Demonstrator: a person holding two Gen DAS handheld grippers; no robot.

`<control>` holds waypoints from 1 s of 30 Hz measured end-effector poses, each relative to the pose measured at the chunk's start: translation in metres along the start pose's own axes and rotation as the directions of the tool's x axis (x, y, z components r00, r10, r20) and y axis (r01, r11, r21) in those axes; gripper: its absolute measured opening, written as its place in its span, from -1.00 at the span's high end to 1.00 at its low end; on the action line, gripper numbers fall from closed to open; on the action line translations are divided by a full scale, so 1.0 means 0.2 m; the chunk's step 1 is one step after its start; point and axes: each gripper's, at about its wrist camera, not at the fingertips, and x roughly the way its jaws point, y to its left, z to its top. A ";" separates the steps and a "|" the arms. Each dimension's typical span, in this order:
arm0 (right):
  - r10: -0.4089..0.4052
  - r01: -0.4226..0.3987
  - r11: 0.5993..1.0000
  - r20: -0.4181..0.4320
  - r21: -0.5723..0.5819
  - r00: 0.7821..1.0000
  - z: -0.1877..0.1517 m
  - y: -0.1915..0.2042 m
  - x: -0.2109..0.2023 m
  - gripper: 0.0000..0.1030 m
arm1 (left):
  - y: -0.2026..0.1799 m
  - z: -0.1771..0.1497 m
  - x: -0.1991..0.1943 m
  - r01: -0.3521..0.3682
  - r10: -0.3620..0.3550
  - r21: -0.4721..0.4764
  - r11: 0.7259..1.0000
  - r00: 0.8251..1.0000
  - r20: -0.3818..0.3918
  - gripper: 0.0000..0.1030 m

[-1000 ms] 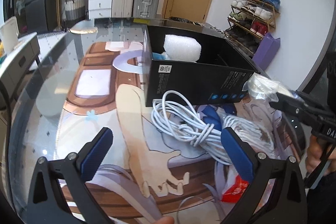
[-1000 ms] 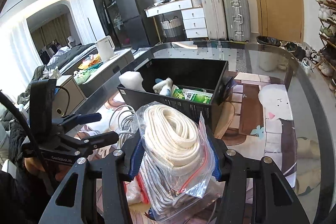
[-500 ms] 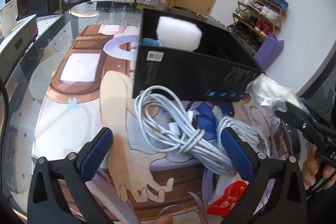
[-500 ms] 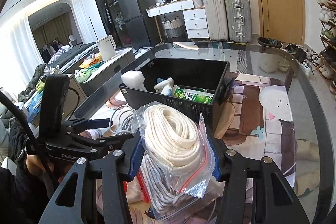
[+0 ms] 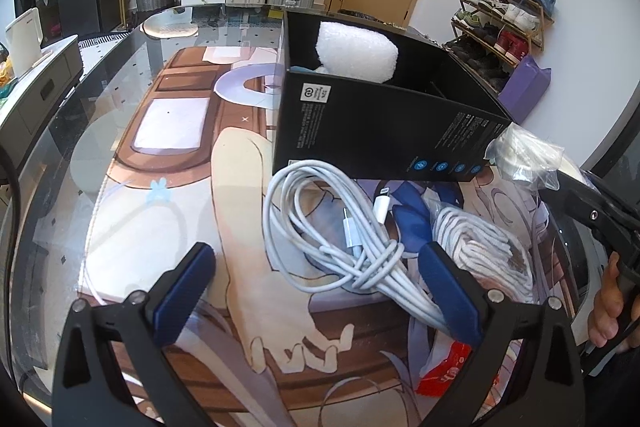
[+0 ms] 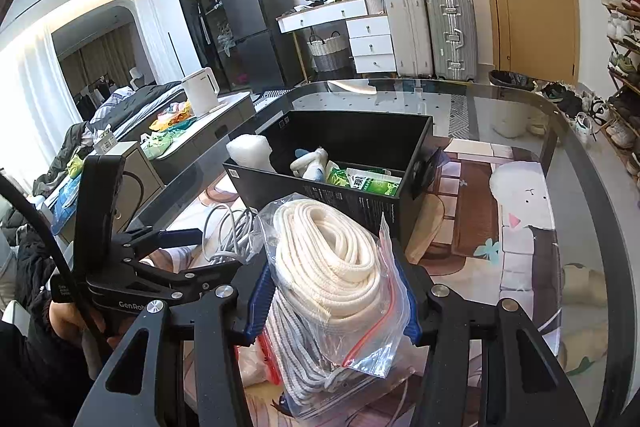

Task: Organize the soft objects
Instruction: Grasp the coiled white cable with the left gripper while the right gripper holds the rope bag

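On the glass counter [image 6: 568, 131], black box [image 6: 360, 199] sits open-topped, holding a white foam roll [image 5: 356, 53] and green packets [image 6: 368, 183]. Right gripper [image 6: 332, 301]: jaws clamped on a zip bag of white rope [image 6: 336, 275], held just in front of the box. Left gripper [image 5: 316, 291]: jaws spread wide, nothing between the pads, hovering over a coiled white cable [image 5: 340, 235] lying just beside the box.

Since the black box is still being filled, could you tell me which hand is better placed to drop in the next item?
Right, probably. The right gripper is already clamped on the bagged rope, facing the black box. The left gripper is open and empty above the white cable.
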 end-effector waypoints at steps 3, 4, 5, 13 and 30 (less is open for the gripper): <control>0.001 -0.001 1.000 0.000 -0.001 1.000 0.00 0.00 0.00 -0.02 | 0.01 0.00 -0.01 0.011 -0.011 -0.007 1.000 1.000 0.010 -0.89; 0.002 -0.002 1.000 0.000 -0.001 1.000 0.00 0.00 0.00 -0.02 | 0.02 -0.01 -0.02 0.013 -0.013 -0.007 1.000 1.000 0.013 -0.82; 0.002 -0.002 1.000 -0.001 -0.002 1.000 0.00 0.00 0.00 -0.02 | 0.01 0.00 -0.02 0.016 -0.016 -0.007 1.000 1.000 0.016 -0.71; 0.005 -0.005 1.000 0.003 -0.008 1.000 0.00 0.01 0.00 -0.02 | 0.02 -0.02 -0.05 0.071 -0.071 -0.003 0.997 0.997 0.027 -0.08; 0.006 -0.006 1.000 0.010 -0.012 1.000 0.01 0.02 -0.01 -0.02 | -0.01 -0.03 -0.10 0.108 -0.110 0.038 0.993 0.993 0.050 0.30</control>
